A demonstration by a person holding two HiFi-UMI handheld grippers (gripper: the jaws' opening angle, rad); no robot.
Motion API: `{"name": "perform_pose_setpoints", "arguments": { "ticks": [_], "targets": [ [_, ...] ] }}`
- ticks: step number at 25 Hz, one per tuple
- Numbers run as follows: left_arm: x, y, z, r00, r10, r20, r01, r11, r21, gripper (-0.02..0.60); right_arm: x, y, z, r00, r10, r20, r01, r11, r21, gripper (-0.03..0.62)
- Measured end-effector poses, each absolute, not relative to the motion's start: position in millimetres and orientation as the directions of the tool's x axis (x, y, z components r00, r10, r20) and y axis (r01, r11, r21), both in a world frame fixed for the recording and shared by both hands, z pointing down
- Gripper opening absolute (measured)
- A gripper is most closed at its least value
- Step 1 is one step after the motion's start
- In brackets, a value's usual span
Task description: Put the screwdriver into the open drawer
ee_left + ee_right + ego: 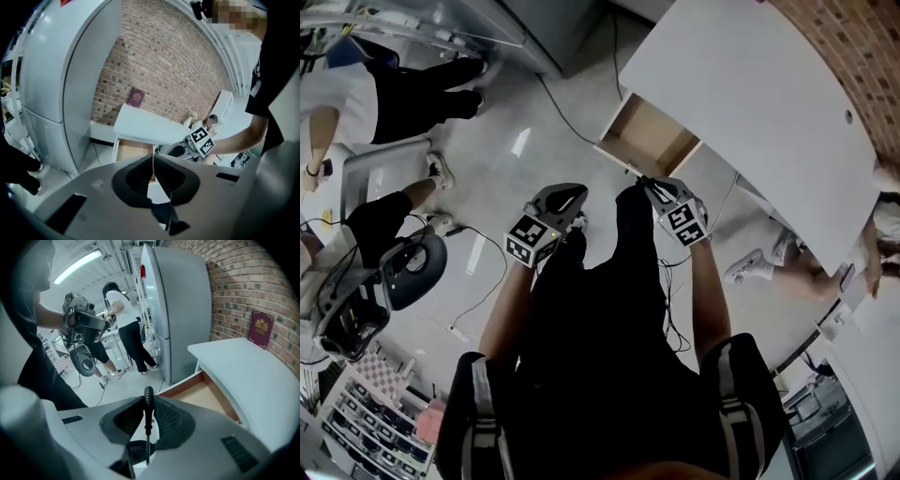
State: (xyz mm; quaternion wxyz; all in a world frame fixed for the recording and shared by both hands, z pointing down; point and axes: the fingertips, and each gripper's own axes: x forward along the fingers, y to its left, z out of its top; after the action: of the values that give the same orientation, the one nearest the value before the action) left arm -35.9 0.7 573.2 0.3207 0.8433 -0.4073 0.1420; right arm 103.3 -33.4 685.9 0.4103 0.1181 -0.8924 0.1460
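My right gripper (149,404) is shut on a black-handled screwdriver (148,420), which stands upright between the pads with its thin shaft pointing back toward the camera. Just ahead and to the right of it lies the open wooden drawer (206,397), pulled out from under a white desk (243,366). In the head view the right gripper (656,187) hovers at the near edge of the drawer (649,136). My left gripper (569,202) hangs to the left over the floor. Its jaws (153,159) are shut with nothing between them, facing the drawer (133,152).
A tall grey fridge (180,310) stands left of the desk against the brick wall. A dark red book (260,328) leans on the wall at the desk's back. Cables (487,281) and a round device (412,267) lie on the floor at left. People (356,94) stand nearby.
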Motion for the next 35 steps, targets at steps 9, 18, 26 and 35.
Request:
{"name": "perform_pose_setpoints", "arguments": {
  "ticks": [9, 18, 26, 35],
  "targets": [
    [-29.9, 7.3, 614.7, 0.625, -0.564, 0.539, -0.779, -0.416, 0.469, 0.02, 92.4, -42.6, 746.9, -0.608, -0.019, 0.794, -0.25, 0.954, -0.168, 0.121],
    [-22.1, 11.1, 639.7, 0.597, -0.56, 0.575, -0.801, -0.37, 0.471, 0.02, 92.7, -65.2, 809.0, -0.576, 0.029, 0.817, -0.209, 0.961, -0.182, 0.121],
    [-7.9, 10.6, 674.6, 0.606, -0.53, 0.594, -0.794, -0.357, 0.491, 0.02, 91.3, -86.1, 880.5, -0.535, 0.056, 0.843, -0.249, 0.943, -0.221, 0.121],
    [-2.6, 14.6, 708.0, 0.597, -0.536, 0.597, -0.797, -0.306, 0.521, 0.02, 90.2, -104.1, 962.5, -0.523, 0.074, 0.849, -0.381, 0.871, -0.311, 0.121]
  ]
}}
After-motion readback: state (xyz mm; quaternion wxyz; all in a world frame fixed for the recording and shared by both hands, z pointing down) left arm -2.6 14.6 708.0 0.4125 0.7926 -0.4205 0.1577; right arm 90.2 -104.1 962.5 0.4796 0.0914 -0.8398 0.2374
